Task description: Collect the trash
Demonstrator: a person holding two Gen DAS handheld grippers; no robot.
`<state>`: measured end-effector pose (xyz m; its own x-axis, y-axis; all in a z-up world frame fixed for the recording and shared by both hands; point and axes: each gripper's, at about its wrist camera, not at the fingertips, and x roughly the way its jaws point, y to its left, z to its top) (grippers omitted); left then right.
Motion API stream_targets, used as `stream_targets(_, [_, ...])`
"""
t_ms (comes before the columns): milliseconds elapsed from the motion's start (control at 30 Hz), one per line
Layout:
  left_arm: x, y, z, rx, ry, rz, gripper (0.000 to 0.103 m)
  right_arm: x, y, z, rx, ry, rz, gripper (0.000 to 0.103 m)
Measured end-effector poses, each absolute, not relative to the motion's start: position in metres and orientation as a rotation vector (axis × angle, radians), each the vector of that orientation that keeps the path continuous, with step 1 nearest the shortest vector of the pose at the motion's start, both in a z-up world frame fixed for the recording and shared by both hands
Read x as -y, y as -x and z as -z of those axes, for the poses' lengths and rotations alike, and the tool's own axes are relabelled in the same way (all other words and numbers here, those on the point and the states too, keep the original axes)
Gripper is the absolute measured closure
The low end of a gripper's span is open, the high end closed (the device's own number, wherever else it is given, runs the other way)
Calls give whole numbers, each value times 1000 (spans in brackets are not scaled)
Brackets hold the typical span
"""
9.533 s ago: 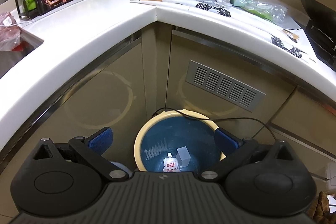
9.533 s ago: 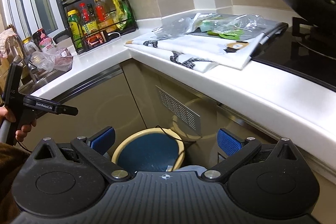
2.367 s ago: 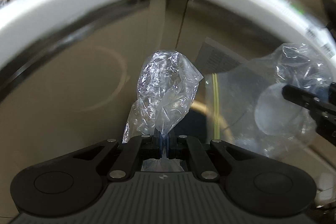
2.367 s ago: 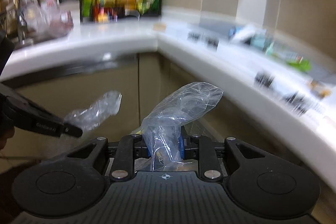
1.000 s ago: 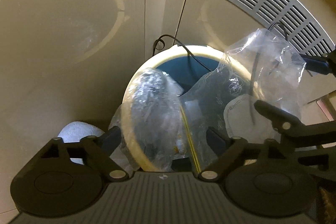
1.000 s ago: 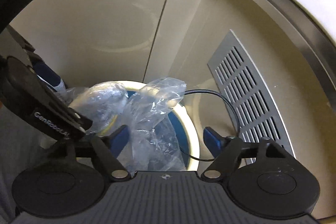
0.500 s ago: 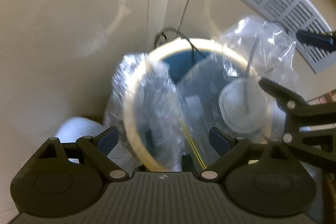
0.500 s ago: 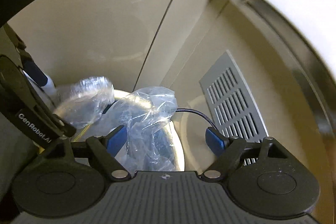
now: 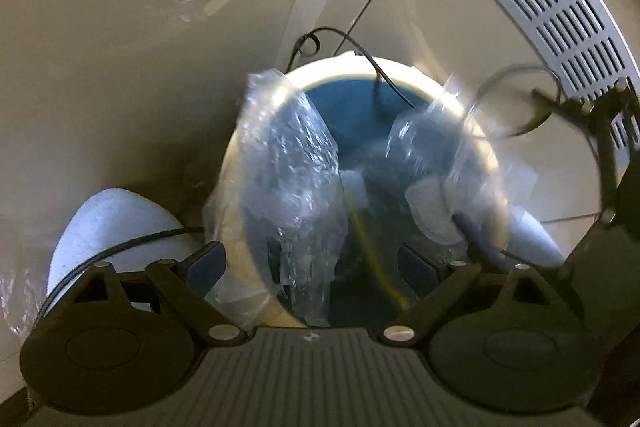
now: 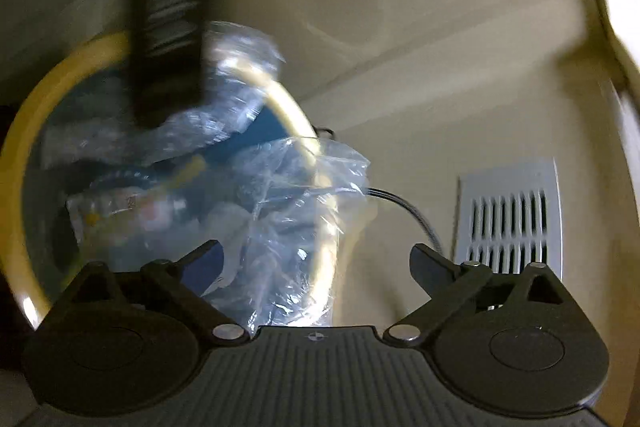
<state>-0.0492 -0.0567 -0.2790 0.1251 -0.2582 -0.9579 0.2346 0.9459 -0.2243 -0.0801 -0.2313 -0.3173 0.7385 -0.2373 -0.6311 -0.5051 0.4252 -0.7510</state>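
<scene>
A round trash bin with a cream rim (image 9: 400, 65) and blue inside stands on the floor by the cabinet corner. A crumpled clear plastic bag (image 9: 296, 179) hangs over its left rim, half inside. A second clear plastic bag (image 9: 452, 163) lies over the right rim. My left gripper (image 9: 312, 263) is open above the bin. My right gripper (image 10: 316, 263) is open above the bin rim (image 10: 16, 163), with a clear bag (image 10: 296, 223) draped across the rim between its fingers. Small packets lie in the bin's bottom (image 10: 132, 207). The left gripper's body (image 10: 168, 7) crosses the right wrist view, blurred.
Beige cabinet doors (image 9: 120, 27) stand behind the bin. A grey vent grille (image 9: 560, 7) is at the right, and shows too in the right wrist view (image 10: 508, 215). A black cable (image 9: 352, 47) loops over the bin's far rim. A white rounded object (image 9: 116, 223) sits left of the bin.
Both grippers have opened and let go of their clear bags, which now lie over the bin's rim. Both grippers have swung lower and closer over the bin.
</scene>
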Motion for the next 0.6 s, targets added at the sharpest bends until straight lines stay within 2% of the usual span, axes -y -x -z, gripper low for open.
stream_targets(133, [55,47,271,-1376,25,366,8,226,94,318,-732,1207,-256,3])
stream_targets(367, [64,43,265,-1356,48,393,8,236,108,286,-660,1138,-248,0])
stream_targets(600, [78,41,249,-1340,158,466,8,236,115,294,-631,1232,-231,0])
